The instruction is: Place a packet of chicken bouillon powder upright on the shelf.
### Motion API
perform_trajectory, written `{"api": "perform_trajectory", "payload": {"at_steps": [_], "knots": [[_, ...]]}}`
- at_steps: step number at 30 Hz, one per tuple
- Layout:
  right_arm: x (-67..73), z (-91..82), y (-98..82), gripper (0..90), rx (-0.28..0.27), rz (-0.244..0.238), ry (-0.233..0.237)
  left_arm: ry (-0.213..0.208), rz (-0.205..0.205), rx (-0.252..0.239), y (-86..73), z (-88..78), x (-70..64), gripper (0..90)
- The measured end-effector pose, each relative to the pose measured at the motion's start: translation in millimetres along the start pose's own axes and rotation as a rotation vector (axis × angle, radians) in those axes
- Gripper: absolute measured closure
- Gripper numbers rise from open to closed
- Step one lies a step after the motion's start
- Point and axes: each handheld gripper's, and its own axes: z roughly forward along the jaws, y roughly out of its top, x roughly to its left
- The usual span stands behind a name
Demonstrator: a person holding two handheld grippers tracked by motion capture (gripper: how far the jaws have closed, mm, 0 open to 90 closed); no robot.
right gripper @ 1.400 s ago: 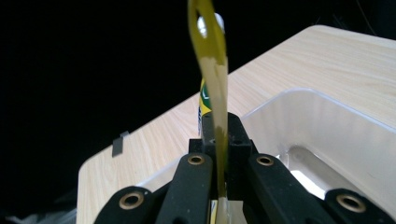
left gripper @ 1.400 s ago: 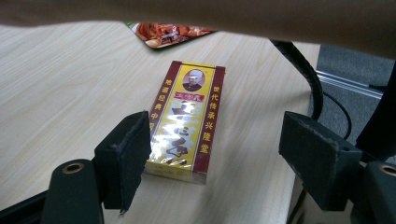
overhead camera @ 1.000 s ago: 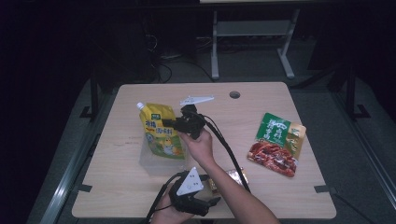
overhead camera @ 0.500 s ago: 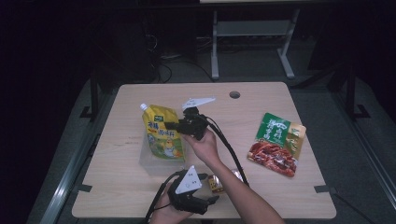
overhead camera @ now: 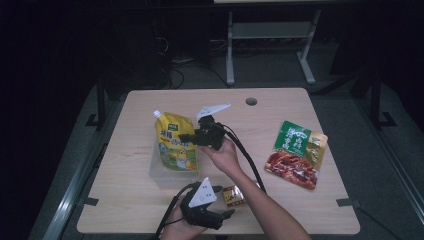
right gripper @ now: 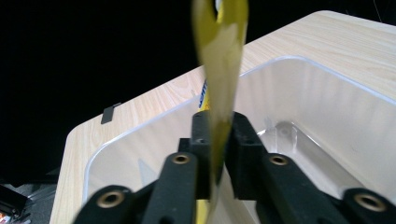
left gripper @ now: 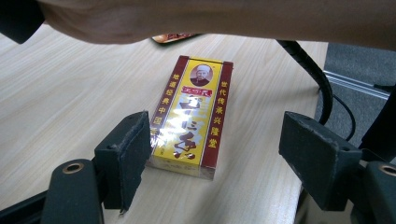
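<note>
Right gripper [overhead camera: 187, 137] at the table's centre, jaws just easing apart yet close on the yellow pouch [overhead camera: 175, 145] – pouch standing in the clear tub [overhead camera: 167, 177]. Left gripper [left gripper: 217, 154] at 6 o'clock, jaws wide, gripping nothing – small box [left gripper: 194, 116] lying between them.

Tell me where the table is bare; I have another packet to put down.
Bare: the strip left of the clear bin, the far edge around the cable hole, and the near right corner. Crowded: centre, by the yellow pouch and small box.
</note>
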Motion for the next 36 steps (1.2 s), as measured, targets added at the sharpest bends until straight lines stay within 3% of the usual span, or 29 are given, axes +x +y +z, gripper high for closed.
{"api": "perform_trajectory", "payload": {"at_steps": [7,14,20,24,30,36], "knots": [[-2.3,-6.4,0.0,64.4,0.023,0.018,0.019,0.005,0.000,-0.001,0.5,0.5,1.4,24.5],[-0.5,-23.4,0.9,53.6,0.053,0.003,0.033,0.010,-0.017,0.005,1.2,2.5,2.7,24.5],[3.9,-41.2,0.7,54.2,0.055,-0.017,0.027,0.007,-0.015,0.013,0.9,4.8,1.8,24.4],[10.5,-42.6,2.4,60.9,0.073,-0.053,-0.003,0.009,-0.013,0.010,0.9,4.0,0.8,24.3],[14.4,-41.7,0.5,57.7,0.094,-0.056,0.015,0.007,-0.014,0.015,0.5,4.4,0.2,24.2],[14.9,-51.5,-2.9,53.1,0.086,-0.052,0.020,0.008,-0.007,0.024,0.1,6.1,0.4,24.1]]}}
